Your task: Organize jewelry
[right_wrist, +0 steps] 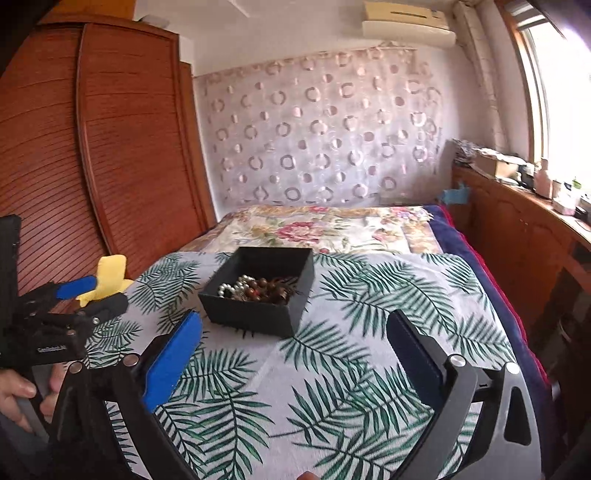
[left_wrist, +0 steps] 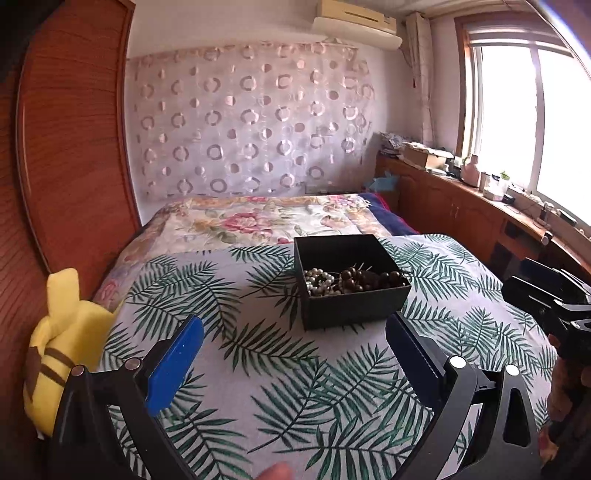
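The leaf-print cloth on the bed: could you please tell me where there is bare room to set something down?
The leaf-print cloth is bare between the black box and both open grippers, left gripper and right gripper. It is also bare between the box and the yellow plush toy, and right of the box toward the bed's edge. Only the box, holding bead jewelry, is crowded.

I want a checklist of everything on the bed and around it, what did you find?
Surface: leaf-print cloth over the bed, floral quilt behind.
Job's things: black box holding pearl beads and brown beads.
Clutter: yellow plush toy at the bed's edge.
Grippers: left hand-held gripper open, empty; right hand-held gripper open, empty.
Cables: nothing seen.
Surroundings: wooden wardrobe, window, air conditioner.
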The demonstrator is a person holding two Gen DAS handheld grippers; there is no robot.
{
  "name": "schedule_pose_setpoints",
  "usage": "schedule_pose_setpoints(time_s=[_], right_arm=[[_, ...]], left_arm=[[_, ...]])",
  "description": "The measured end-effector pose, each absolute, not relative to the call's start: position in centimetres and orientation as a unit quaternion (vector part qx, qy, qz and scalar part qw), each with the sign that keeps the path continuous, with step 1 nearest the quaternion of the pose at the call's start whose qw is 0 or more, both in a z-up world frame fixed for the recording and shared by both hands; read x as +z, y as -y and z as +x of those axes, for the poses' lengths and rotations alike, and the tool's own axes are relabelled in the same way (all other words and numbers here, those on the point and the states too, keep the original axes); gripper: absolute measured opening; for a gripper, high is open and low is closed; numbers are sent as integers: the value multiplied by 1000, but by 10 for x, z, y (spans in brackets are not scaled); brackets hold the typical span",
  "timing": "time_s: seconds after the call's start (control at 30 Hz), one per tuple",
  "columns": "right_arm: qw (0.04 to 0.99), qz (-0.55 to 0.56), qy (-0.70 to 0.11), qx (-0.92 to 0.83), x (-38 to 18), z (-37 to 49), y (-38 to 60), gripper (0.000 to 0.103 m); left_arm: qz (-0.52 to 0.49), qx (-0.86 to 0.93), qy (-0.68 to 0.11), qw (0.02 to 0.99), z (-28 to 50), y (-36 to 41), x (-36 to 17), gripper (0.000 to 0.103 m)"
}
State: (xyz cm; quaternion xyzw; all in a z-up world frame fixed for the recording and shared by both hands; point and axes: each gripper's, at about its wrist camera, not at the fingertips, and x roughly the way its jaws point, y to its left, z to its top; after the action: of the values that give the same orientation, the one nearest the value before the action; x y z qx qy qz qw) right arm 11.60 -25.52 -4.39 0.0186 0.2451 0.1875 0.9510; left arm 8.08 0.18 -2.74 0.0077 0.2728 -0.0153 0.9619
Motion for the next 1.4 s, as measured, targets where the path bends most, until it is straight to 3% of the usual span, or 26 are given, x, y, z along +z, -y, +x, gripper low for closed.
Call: schedule_pose_setpoints(time_s=[1.4], right_arm=[[963, 9, -223, 149, -48, 109, 251, 101]], left_arm=[[2, -3, -254, 967, 64, -1, -21, 95]])
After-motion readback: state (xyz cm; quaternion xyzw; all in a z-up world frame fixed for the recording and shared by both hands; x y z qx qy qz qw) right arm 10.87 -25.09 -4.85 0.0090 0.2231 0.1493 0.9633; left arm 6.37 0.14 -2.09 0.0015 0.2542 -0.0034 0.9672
